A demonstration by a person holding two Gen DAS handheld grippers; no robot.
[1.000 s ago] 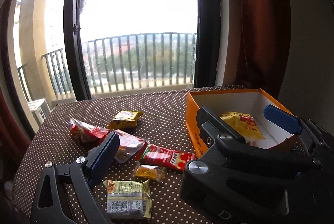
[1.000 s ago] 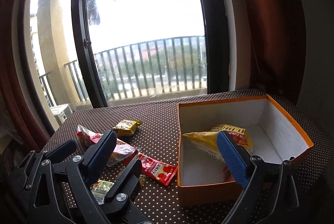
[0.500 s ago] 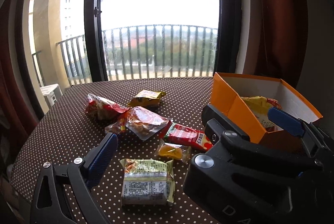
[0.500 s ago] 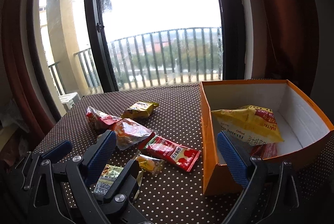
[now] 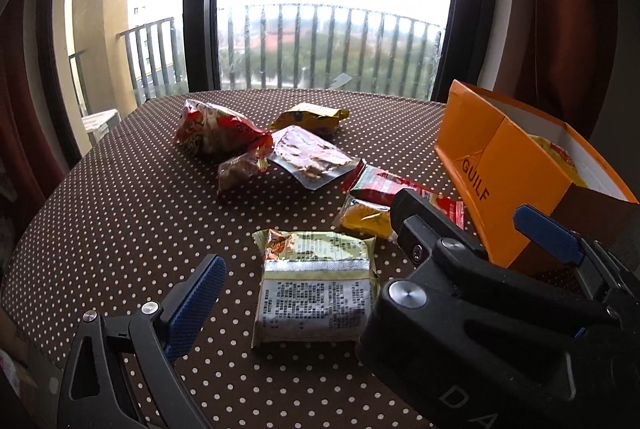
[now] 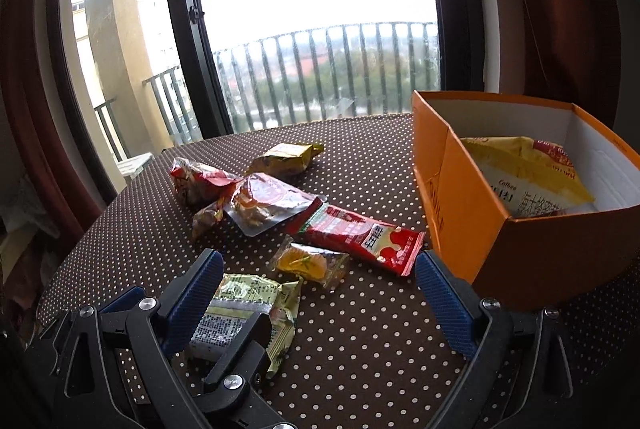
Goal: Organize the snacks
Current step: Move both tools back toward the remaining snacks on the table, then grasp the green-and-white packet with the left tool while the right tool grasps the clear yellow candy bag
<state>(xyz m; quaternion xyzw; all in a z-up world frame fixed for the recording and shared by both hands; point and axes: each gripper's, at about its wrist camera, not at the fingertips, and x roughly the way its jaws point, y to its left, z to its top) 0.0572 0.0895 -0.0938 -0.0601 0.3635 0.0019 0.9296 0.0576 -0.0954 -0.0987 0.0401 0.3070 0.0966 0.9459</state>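
Left gripper (image 5: 370,261): we hold it wide open over the table (image 5: 120,213), empty; the green pack (image 5: 316,289) lies between its fingers.
Right gripper (image 6: 320,293): also wide open, nothing in it.
Box (image 6: 520,249): orange, at the right; we see a yellow bag (image 6: 528,177) inside.
Loose snacks: red bar (image 6: 356,235) and orange pack (image 6: 310,265) just beside the box, others further back.

Tablecloth (image 6: 360,349): matt dotted cloth. Box (image 6: 500,249): matt orange card, white inside. Packets (image 6: 356,235): glossy crinkled film. Gripper pads (image 6: 444,305): ribbed blue, on matt black plastic.
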